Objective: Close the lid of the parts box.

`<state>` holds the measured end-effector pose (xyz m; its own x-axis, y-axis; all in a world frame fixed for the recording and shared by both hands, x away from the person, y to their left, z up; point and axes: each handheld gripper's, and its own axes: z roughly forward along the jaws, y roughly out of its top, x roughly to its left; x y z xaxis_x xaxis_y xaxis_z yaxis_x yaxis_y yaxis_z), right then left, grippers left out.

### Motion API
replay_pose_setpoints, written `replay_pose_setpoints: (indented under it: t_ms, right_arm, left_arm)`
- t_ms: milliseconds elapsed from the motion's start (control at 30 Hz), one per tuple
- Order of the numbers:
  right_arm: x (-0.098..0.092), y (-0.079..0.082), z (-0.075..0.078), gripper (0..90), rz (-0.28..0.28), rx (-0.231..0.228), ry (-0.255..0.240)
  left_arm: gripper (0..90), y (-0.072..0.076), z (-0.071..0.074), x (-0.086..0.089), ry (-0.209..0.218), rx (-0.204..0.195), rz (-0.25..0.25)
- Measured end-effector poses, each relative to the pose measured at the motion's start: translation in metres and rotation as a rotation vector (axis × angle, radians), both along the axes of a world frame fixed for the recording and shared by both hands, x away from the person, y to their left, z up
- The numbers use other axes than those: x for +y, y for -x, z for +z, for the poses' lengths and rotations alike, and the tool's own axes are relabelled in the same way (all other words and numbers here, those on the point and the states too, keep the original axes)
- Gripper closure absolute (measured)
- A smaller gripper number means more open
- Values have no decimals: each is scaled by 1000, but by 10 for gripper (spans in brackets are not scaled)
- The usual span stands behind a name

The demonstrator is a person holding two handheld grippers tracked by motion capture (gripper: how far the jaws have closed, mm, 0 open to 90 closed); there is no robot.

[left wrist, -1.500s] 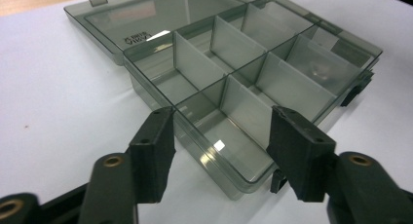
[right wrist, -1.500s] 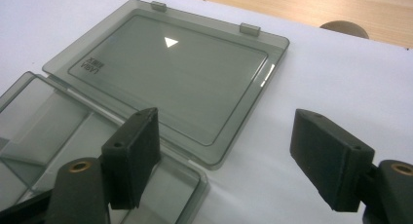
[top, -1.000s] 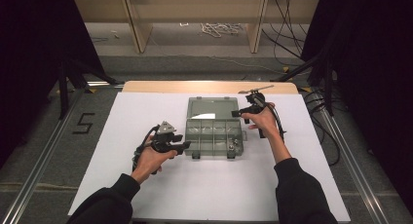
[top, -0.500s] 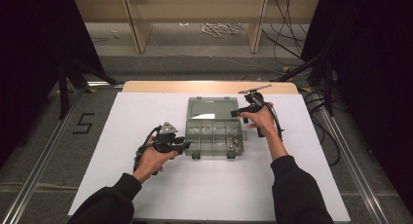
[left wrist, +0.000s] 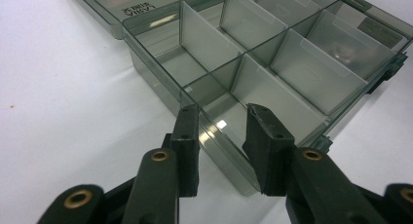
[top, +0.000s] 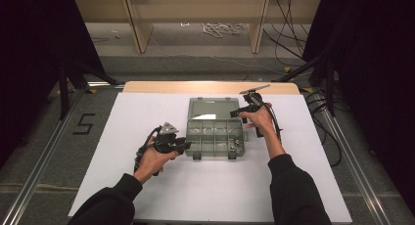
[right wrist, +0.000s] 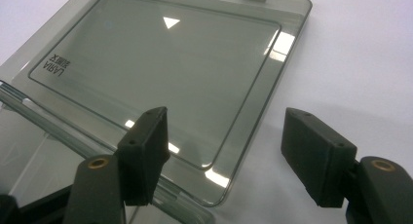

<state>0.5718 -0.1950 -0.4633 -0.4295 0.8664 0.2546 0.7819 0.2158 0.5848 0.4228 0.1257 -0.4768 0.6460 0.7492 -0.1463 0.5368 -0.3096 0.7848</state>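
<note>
- Organizer box lies open mid-table, its lid flat on the far side and its long axis running left to right.
- Left gripper straddles the box's near-left corner wall; its jaws have just been closing on that wall, pads not yet clearly pressing.
- Right gripper sits at the lid's right edge, jaws wide, one above the lid and one off it, holding nothing.
- White table is bare around the box; beyond it lie a grey floor and dark surroundings.
</note>
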Motion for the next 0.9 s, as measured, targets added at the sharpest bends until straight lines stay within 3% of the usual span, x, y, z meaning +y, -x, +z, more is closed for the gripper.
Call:
replay_pose_setpoints:
  t_ms: [100, 167, 367, 433, 700, 767, 833, 900]
  right_arm:
    - [0, -1, -3, 349, 10, 6, 12]
    - [2, -1, -2, 350, -14, 28, -10]
    - [2, -3, -3, 355, -11, 28, 3]
    - [4, -2, -3, 356, -29, 55, -3]
    - [4, -4, -5, 374, 2, 31, 7]
    - [7, -2, -4, 379, -26, 62, -11]
    - [5, -4, -5, 383, -3, 33, 2]
    - [6, -4, -4, 384, -15, 55, -3]
  left_arm:
    - [667, 0, 0, 0, 0, -2, 0]
    - [667, 0, 0, 0, -1, -1, -3]
    - [668, 0, 0, 1, -3, 0, -7]
    - [668, 0, 0, 1, -3, -1, -7]
    - [668, 0, 0, 0, -2, -3, 0]
    - [668, 0, 0, 0, -2, -3, 0]
    - [667, 0, 0, 0, -2, -4, 0]
    - [668, 0, 0, 0, -2, -4, 0]
